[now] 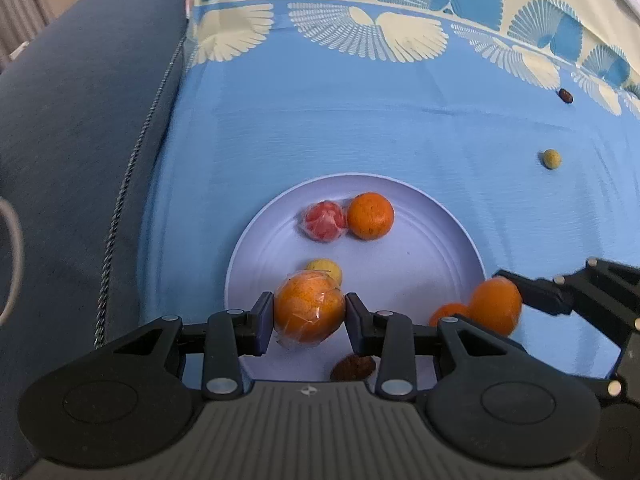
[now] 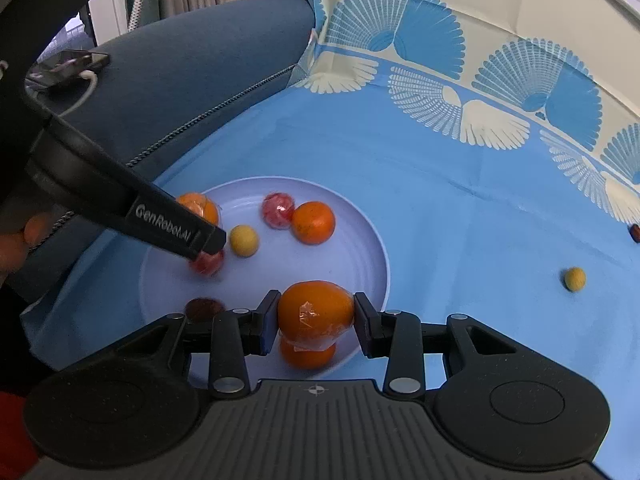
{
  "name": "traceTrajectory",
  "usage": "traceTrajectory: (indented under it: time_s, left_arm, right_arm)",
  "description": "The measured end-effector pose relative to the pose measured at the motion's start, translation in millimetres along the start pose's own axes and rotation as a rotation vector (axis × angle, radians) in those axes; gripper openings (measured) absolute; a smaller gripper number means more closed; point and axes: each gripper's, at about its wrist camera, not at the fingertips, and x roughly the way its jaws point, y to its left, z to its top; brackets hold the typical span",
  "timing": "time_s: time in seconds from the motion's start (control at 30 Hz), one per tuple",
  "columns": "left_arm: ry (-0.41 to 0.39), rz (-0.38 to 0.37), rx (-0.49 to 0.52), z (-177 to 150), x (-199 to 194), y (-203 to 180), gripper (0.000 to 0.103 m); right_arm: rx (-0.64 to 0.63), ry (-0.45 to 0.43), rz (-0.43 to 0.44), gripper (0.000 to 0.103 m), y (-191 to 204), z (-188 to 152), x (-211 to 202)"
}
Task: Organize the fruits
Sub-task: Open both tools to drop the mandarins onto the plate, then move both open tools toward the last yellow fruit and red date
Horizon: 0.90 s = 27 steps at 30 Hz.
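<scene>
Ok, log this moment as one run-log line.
left gripper: shut on wrapped orange | right gripper: shut on orange | both over plate | off plate: yellow fruit, dark fruit

Beneath my left jaws the plate (image 1: 440,216) is crowded: a yellow fruit (image 1: 326,270) just ahead, a red wrapped fruit (image 1: 325,221) and an orange (image 1: 370,216) beyond. Right of both jaws the blue cloth (image 2: 480,240) lies open, save a small yellow ball (image 2: 575,279).

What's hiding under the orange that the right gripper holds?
Another orange lies on the plate beneath the wrapped orange clamped in the right gripper. Its upper part is covered.
</scene>
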Motion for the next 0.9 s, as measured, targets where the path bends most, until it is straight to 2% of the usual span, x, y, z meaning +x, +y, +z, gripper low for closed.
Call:
traceTrajectory:
  time_s: [0.27, 0.43, 0.47, 0.5, 0.53, 0.57, 0.6, 0.67, 0.77, 0.9]
  left_arm:
    - [-0.007, 0.005, 0.002, 13, 10, 6, 0.041]
    - [0.021, -0.001, 0.006, 15, 18, 9, 0.042]
    - [0.025, -0.012, 0.016, 18, 20, 8, 0.044]
    - [0.026, -0.020, 0.025, 21, 20, 8, 0.062]
    - [0.029, -0.010, 0.026, 24, 19, 8, 0.076]
    - [0.021, 0.016, 0.008, 26, 15, 10, 0.100]
    - [-0.008, 0.035, -0.019, 25, 7, 12, 0.102]
    - [-0.061, 0.032, -0.053, 18, -14, 19, 0.103]
    - [-0.062, 0.026, -0.088, -2, -40, 27, 0.103]
    - [0.001, 0.044, -0.111, -42, -61, 30, 0.103]
  right_arm:
    - [0.003, -0.001, -0.008, 0.040, -9, 6, 17]
    - [0.000, 0.007, -0.005, 0.040, -10, 6, 24]
    - [-0.004, 0.002, -0.001, 0.041, -10, 7, 25]
    - [-0.008, -0.005, 0.001, 0.044, -10, 8, 25]
    - [-0.013, -0.009, -0.003, 0.051, -9, 10, 22]
    - [-0.014, -0.011, -0.012, 0.073, -9, 11, 20]
    - [-0.013, -0.020, -0.029, 0.088, -8, 13, 14]
    - [-0.012, -0.038, -0.031, 0.089, -7, 12, 1]
    - [0.019, -0.008, -0.007, 0.091, -3, 1, -22]
    - [0.040, 0.046, 0.017, 0.093, 10, -23, -52]
